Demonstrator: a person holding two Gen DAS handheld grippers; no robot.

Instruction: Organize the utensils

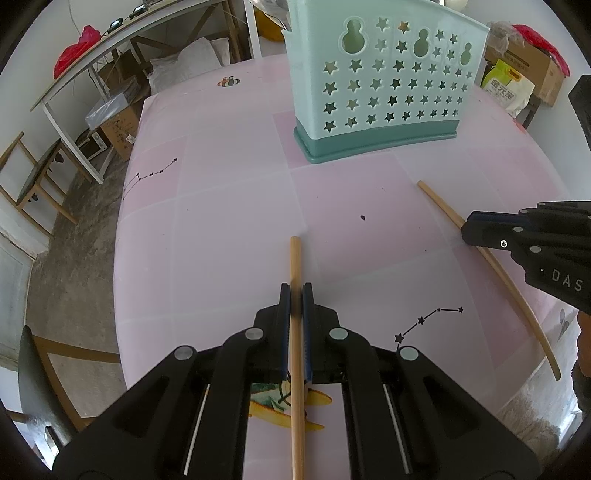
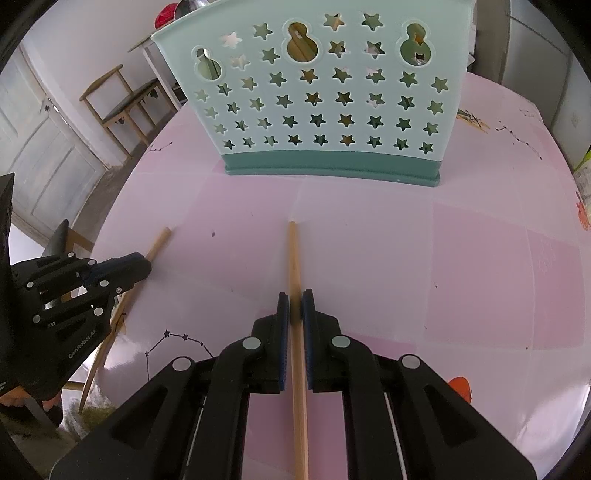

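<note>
Pink checked surface [image 1: 229,206] under the left wrist view, mint star-holed utensil holder [image 1: 373,85] standing at its far side. Left gripper [image 1: 296,291] jaws pinching a wooden chopstick [image 1: 295,258], pointing toward the holder. Right wrist view: right gripper [image 2: 295,299] jaws pinching a second chopstick [image 2: 293,254], aimed at the holder.

The table [image 1: 229,206] has a pink checked cover printed with small star lines. To the side stands a long white workbench [image 1: 122,33] with a red bag [image 1: 75,50] on top and cardboard boxes [image 1: 120,127] under it. A wooden chair [image 2: 125,105] stands near a white door [image 2: 40,140]. A yellow-green sack [image 1: 508,86] leans beside another box.
</note>
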